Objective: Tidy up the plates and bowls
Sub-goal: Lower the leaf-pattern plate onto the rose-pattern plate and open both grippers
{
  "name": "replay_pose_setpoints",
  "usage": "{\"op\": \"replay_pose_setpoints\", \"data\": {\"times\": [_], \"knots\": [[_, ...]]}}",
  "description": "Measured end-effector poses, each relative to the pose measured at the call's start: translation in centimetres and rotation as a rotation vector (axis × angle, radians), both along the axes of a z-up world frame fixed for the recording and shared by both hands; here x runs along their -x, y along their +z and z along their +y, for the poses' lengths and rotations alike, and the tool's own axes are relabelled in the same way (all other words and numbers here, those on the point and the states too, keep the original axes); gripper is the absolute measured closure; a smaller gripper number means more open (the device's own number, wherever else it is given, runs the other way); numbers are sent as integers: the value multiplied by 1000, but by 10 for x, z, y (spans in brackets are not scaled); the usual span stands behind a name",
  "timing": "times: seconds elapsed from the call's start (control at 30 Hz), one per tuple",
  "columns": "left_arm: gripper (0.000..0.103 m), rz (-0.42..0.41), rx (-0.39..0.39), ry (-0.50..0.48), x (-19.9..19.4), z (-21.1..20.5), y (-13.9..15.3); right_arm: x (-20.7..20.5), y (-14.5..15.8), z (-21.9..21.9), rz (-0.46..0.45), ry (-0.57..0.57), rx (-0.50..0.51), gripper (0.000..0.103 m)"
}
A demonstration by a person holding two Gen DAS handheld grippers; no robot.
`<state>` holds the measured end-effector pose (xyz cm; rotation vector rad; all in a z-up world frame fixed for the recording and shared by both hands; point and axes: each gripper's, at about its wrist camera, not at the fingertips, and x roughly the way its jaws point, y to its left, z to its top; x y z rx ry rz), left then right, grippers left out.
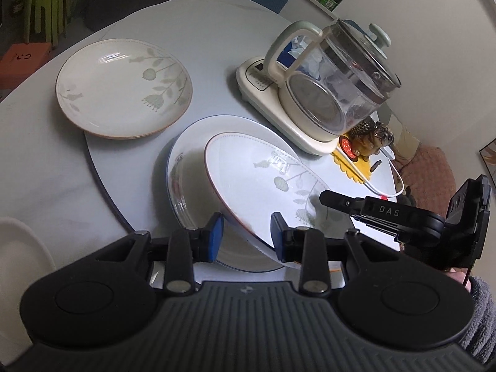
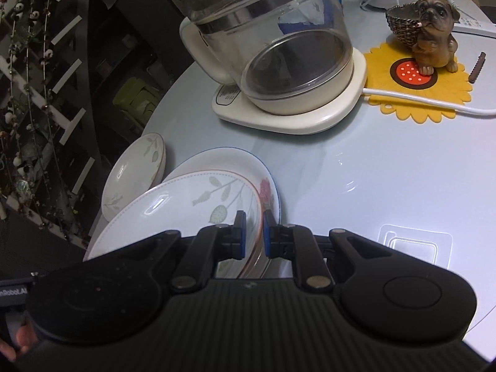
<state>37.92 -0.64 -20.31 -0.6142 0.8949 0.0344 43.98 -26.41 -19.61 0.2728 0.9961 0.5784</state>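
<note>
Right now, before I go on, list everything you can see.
Held plate: 1, white with green leaves, tilted over the flower plate.
Flower plate: 1, white, blue rim, on the table.
Far plate: 1, white with green leaves, flat on the table, apart.
Kettle: 1, glass on a cream base, behind the plates.
Dog figure: 1, brown, on the mat.
Mat: 1, yellow, beside the kettle.
Cable: 1, white, across the mat.
Table: 1, pale grey.
Left gripper: 1, black, blue pads, shut on the held plate's rim.
Right gripper: 1, same colours, shut on that rim too.
Sleeve: 1, grey, behind the right gripper.
</note>
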Motion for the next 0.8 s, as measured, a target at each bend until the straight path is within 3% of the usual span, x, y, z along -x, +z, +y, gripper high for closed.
{"op": "replay_pose_setpoints", "data": {"times": [0.47, 0.8], "knots": [[65, 21, -2, 19, -18, 16, -22, -14, -15, 25, -19, 51, 58, 89], [64, 99, -21, -26, -27, 9, -35, -13, -16, 33, -53, 55, 134, 89]]}}
